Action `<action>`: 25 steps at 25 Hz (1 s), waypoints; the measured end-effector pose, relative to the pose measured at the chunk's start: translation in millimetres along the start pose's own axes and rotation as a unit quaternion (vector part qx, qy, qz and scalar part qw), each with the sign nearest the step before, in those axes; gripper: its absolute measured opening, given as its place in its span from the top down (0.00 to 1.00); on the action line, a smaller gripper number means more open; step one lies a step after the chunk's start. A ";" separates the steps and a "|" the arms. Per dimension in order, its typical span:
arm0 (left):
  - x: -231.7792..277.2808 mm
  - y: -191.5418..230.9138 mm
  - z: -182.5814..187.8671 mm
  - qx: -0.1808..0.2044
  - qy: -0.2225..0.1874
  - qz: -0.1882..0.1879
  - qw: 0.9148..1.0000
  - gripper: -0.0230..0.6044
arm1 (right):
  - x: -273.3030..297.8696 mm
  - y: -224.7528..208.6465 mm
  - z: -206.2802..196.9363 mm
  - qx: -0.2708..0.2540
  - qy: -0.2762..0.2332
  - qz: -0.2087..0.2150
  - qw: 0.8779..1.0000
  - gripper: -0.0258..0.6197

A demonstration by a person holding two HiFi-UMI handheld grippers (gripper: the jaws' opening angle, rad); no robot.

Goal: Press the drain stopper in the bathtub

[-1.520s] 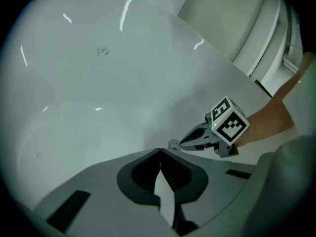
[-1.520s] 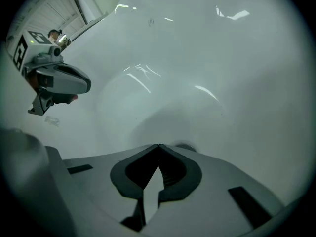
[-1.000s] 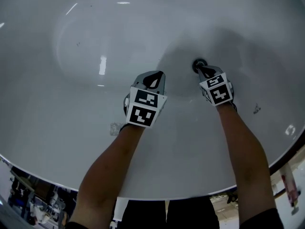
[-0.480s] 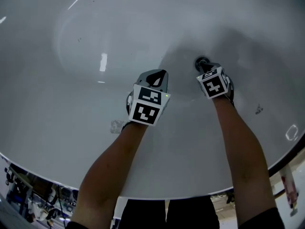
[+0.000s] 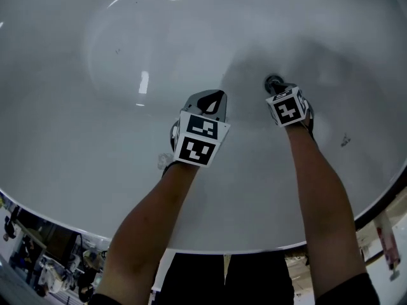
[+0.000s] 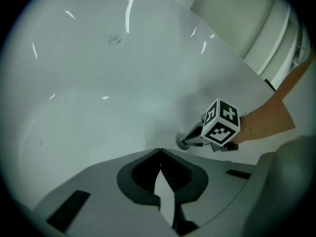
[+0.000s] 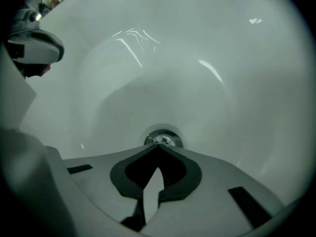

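Note:
A round chrome drain stopper [image 5: 273, 82] [image 7: 163, 138] [image 6: 183, 142] sits at the bottom of the white bathtub [image 5: 95, 138]. My right gripper [image 5: 277, 89] [image 7: 159, 143] is shut, and its closed tips rest on the near edge of the stopper. In the left gripper view the right gripper [image 6: 190, 139] slants down onto the stopper, marker cube behind it. My left gripper [image 5: 216, 95] [image 6: 159, 150] is shut with nothing in it and hovers over bare tub floor, left of the drain.
The tub's walls curve up on all sides, and its rim [image 5: 210, 250] runs across the bottom of the head view. A small dark mark [image 5: 344, 141] lies on the tub wall at the right. A second white fixture [image 6: 247, 19] stands beyond the tub.
My right gripper has moved slightly forward, so its tips now cover more of the stopper. The left gripper drifted a little right and stayed shut.

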State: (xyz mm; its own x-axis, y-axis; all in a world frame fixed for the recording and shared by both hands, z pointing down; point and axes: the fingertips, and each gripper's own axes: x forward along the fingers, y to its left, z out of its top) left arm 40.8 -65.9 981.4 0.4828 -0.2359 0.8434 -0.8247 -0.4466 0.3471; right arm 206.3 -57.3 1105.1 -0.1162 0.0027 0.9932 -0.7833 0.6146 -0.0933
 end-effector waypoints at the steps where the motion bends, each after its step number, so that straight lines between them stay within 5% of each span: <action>1: -9.3 0.9 2.4 -0.001 0.001 0.000 1.000 0.94 | -8.5 2.1 1.8 0.002 -0.001 -0.003 1.000 0.94; 9: -114.2 -12.6 38.4 -0.031 -0.019 0.006 0.999 0.94 | -123.6 43.4 13.5 0.040 -0.049 0.018 0.998 0.94; 20: -345.6 -66.5 107.9 -0.044 -0.079 0.008 0.996 0.94 | -388.6 125.2 43.0 0.114 -0.162 0.023 0.980 0.94; 25: -431.0 -104.1 134.7 -0.033 -0.111 0.002 0.993 0.94 | -491.3 174.5 42.4 0.076 -0.194 0.031 0.978 0.94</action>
State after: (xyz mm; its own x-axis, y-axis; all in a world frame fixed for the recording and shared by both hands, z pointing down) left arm -41.8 -34.0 526.6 0.5258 -0.4259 0.7363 -0.8412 -0.3884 0.3761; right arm 100.8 15.1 597.8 -0.3660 -0.2811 0.8871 -0.8460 0.4976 -0.1914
